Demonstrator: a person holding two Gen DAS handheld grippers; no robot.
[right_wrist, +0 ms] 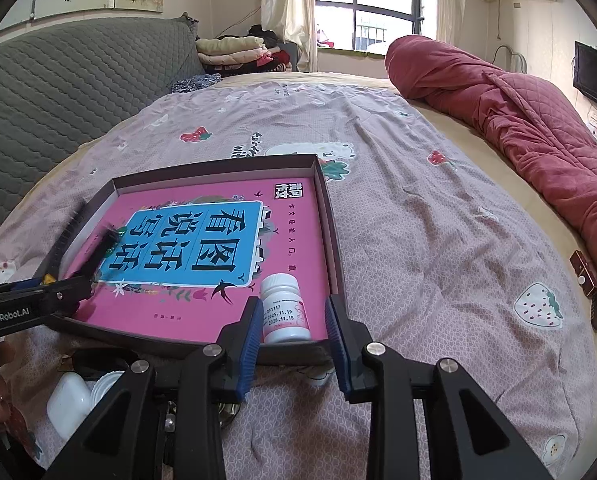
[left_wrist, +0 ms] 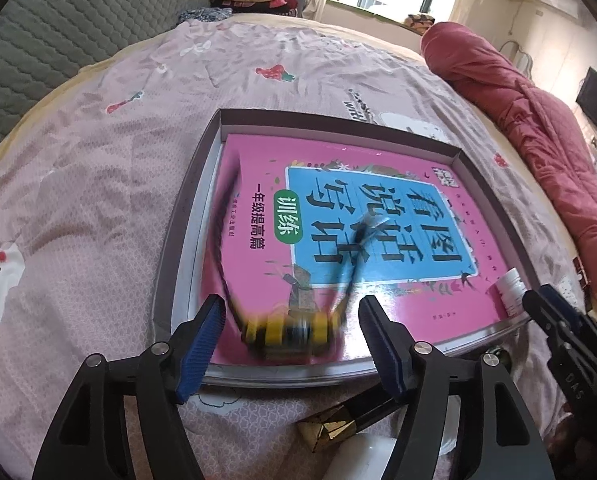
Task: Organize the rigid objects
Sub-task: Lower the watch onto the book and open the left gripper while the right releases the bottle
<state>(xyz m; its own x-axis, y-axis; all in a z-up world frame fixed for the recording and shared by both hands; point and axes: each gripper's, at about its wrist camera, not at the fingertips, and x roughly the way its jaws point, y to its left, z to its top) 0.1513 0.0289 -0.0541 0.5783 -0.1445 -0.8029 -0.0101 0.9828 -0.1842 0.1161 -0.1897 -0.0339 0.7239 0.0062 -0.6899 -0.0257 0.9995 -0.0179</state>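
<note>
On a bed covered with a pink patterned sheet (right_wrist: 438,240) sits a shallow dark tray (right_wrist: 326,216) holding a large pink book (right_wrist: 202,312) with a blue title panel. A small white pill bottle (right_wrist: 284,308) stands upright on the book at the tray's near right corner. In the right wrist view it sits directly ahead of the right gripper (right_wrist: 292,344), whose two blue-padded fingers are spread apart with the bottle framed in the gap between them, touching neither as far as can be seen. In the left wrist view, the left gripper (left_wrist: 292,344) is also spread wide and holds nothing; just ahead of it a blurred yellow-and-black object (left_wrist: 286,330) with a dark, thin part reaching away lies on the book's near edge, too smeared to identify. Its yellow body seems to run crosswise to the fingers. The bottle's long axis is vertical, and the right gripper is clearly the nearer to it, while the left is nearer the yellow item. Below the tray's near edge lie a gold faceted object (left_wrist: 330,426) and a white case (right_wrist: 68,404), still outside the tray. Likely the next pickup comes from this loose cluster.
</note>
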